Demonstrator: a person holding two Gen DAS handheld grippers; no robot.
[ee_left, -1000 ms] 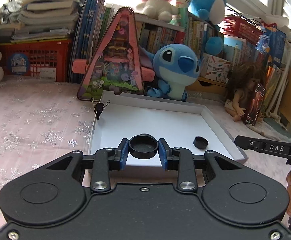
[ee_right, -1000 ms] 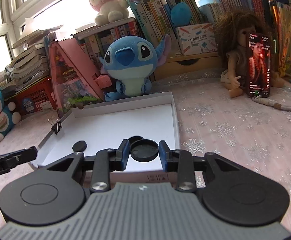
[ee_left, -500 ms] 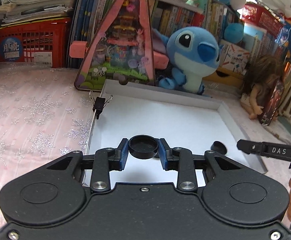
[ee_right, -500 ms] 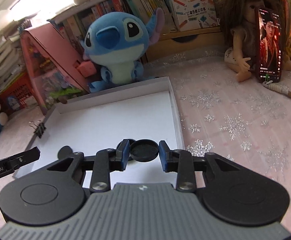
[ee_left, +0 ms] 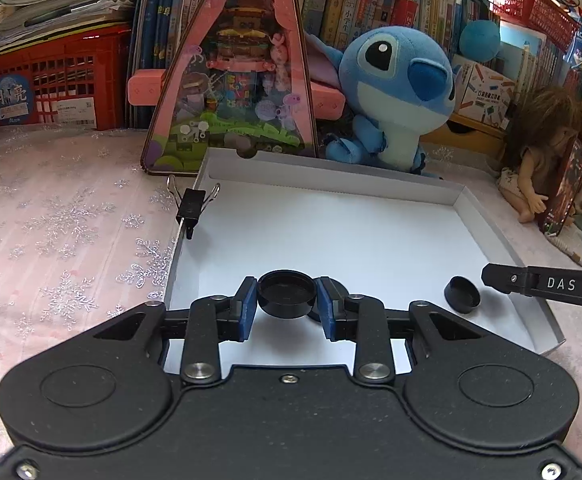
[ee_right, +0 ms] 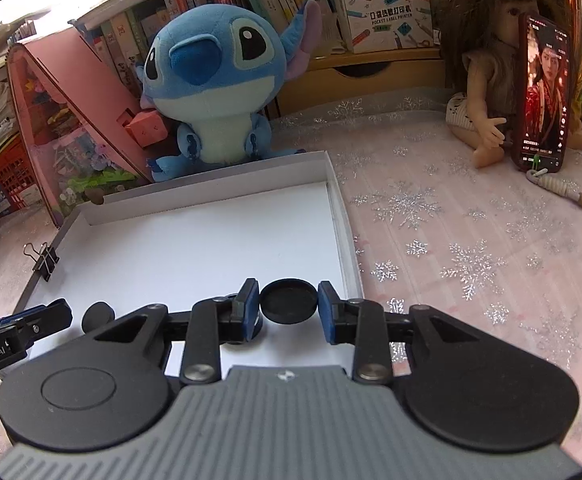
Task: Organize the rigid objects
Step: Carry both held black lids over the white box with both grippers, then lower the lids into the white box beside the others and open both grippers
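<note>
A shallow tray (ee_left: 491, 224) lies on the tabletop (ee_left: 51, 220), a binder clip (ee_left: 190, 208) on its left rim. A small cap (ee_left: 462, 294) lies inside near its right rim. Behind its far edge stand a Stitch plush (ee_left: 391, 96) and a triangular toy house (ee_left: 235, 72); a doll (ee_right: 487, 80) with a phone (ee_right: 545, 96) sits toward the tabletop's right edge.

Tabletop (ee_left: 51, 216) under a pink snowflake-print cloth, with what rests on it.

A white shallow box (ee_left: 331, 176) lies straight ahead of the left hand-held gripper (ee_left: 287, 304). Beyond it stand a pink triangular toy house (ee_left: 231, 80) and a blue plush (ee_left: 395, 92); a red crate (ee_left: 51, 76) sits far left. A doll (ee_right: 487, 92) propping a phone (ee_right: 543, 96) sits ahead-right of the right hand-held gripper (ee_right: 289, 306), a cord (ee_right: 571, 192) beside it.
</note>
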